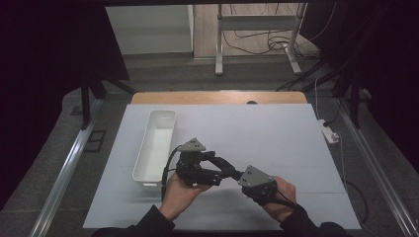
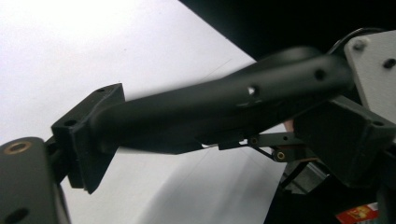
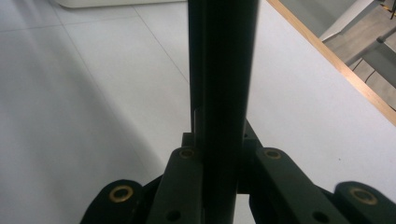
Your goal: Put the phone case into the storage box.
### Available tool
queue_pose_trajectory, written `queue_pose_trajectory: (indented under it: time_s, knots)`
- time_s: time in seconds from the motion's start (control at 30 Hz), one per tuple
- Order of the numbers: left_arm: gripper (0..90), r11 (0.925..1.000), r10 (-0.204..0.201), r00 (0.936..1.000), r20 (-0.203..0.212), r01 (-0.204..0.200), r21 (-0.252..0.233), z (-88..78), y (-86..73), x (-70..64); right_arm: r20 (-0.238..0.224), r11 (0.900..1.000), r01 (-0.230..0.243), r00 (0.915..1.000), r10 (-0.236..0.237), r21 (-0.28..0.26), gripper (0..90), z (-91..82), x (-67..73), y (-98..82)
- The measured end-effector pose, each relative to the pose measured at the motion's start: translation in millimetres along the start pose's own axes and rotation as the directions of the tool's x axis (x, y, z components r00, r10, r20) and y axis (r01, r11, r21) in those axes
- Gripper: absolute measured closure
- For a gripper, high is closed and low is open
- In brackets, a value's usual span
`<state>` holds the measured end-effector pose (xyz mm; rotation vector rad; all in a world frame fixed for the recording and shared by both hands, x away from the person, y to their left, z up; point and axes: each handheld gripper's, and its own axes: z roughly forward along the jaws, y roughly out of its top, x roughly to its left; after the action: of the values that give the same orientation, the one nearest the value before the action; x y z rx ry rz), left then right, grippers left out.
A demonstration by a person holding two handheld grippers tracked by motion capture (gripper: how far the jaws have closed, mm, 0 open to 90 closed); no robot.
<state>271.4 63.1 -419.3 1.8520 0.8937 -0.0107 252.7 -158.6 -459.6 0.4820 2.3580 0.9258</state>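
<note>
Two hands hold the two grippers close together near the front of the white-covered table (image 1: 281,138). My left gripper (image 1: 221,166) points right with its jaws spread wide; its own brass-riveted link (image 2: 18,184) shows at the lower left of its view. My right gripper (image 1: 233,174) points left toward it. Its jaws are pressed together into one dark bar (image 3: 219,56), and I see nothing between them. In the left gripper view that dark bar (image 2: 210,109) crosses the picture at close range. Whether the two grippers touch I cannot tell.
A long white tray (image 1: 169,118) lies lengthwise left of the grippers, close to the left hand. A white power strip (image 1: 329,132) sits off the table's right side. The wooden table edge (image 1: 217,97) runs along the back, with a metal stand (image 1: 257,22) beyond it.
</note>
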Motion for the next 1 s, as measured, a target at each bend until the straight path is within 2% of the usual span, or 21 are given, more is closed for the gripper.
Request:
queue_pose_trajectory:
  time_s: [0.07, 0.2, 0.3, 0.33, 0.47, 0.5, 0.53, 0.57, 0.63, 0.67, 0.83, 0.87, 1.0]
  knots:
    - [7.5, 1.0, 0.008, 1.0, 0.001, -0.008, 0.004, 0.9, -0.2, -0.1, -0.002, 1.0, -0.008, 1.0, 0.008, 0.001, 84.7, 0.1, -0.6, -0.2]
    - [4.4, 0.9987, 0.051, 0.998, -0.038, -0.05, 0.013, 1.1, -0.2, -1.3, -0.026, 0.999, -0.039, 0.9989, 0.039, 0.005, 84.8, -0.2, -5.1, -1.6]
    - [2.8, 0.9977, 0.067, 0.9969, -0.042, -0.066, 0.013, -1.3, 0.0, 0.6, -0.039, 0.999, -0.052, 0.9979, 0.052, 0.002, 84.8, -1.4, -7.1, -2.0]
    - [1.2, 0.9957, 0.092, 0.9946, -0.049, -0.091, 0.017, -3.8, 0.1, 1.8, -0.05, 0.998, -0.066, 0.9966, 0.066, 0.001, 84.8, -2.2, -8.4, -2.2]
    - [0.7, 0.9942, 0.107, 0.9934, -0.04, -0.107, 0.013, -10.1, 0.9, 4.7, -0.091, 0.996, -0.091, 0.9918, 0.09, -0.003, 84.8, -3.8, -12.0, -3.0]
    - [0.3, 0.993, 0.117, 0.9923, -0.041, -0.116, 0.019, -12.0, 1.4, 5.3, -0.108, 0.995, -0.097, 0.9896, 0.096, -0.003, 84.8, -4.6, -13.6, -3.3]
    - [0.6, 0.9909, 0.134, 0.9904, -0.032, -0.134, 0.014, -16.6, 1.6, 6.8, -0.143, 0.994, -0.112, 0.9836, 0.11, -0.004, 84.8, -5.9, -16.9, -4.5]
    - [0.5, 0.9904, 0.138, 0.9901, -0.026, -0.138, 0.014, -18.2, 1.7, 7.5, -0.16, 0.992, -0.124, 0.9798, 0.121, -0.007, 84.7, -7.0, -18.2, -5.1]
    - [0.5, 0.9876, 0.157, 0.9873, -0.025, -0.156, 0.016, -23.0, 2.1, 9.5, -0.188, 0.989, -0.145, 0.9722, 0.14, -0.014, 84.7, -8.9, -21.0, -6.5]
    - [0.0, 0.9876, 0.157, 0.9873, -0.025, -0.156, 0.016, -23.0, 2.1, 9.5, -0.188, 0.989, -0.145, 0.9722, 0.14, -0.014, 84.7, -8.9, -21.0, -6.5]
    - [0.0, 0.9807, 0.195, 0.9804, -0.029, -0.195, 0.02, -34.1, 2.4, 14.6, -0.268, 0.977, -0.207, 0.9447, 0.189, -0.042, 84.8, -15.9, -28.5, -11.6]
    - [0.0, 0.9807, 0.195, 0.9804, -0.029, -0.195, 0.02, -34.1, 2.4, 14.6, -0.268, 0.977, -0.207, 0.9447, 0.189, -0.042, 84.8, -15.9, -28.5, -11.6]
    - [0.0, 0.9803, 0.198, 0.9801, -0.022, -0.197, 0.009, -40.6, 1.1, 19.8, -0.299, 0.975, -0.218, 0.9335, 0.197, -0.038, 84.8, -18.2, -29.7, -15.1]
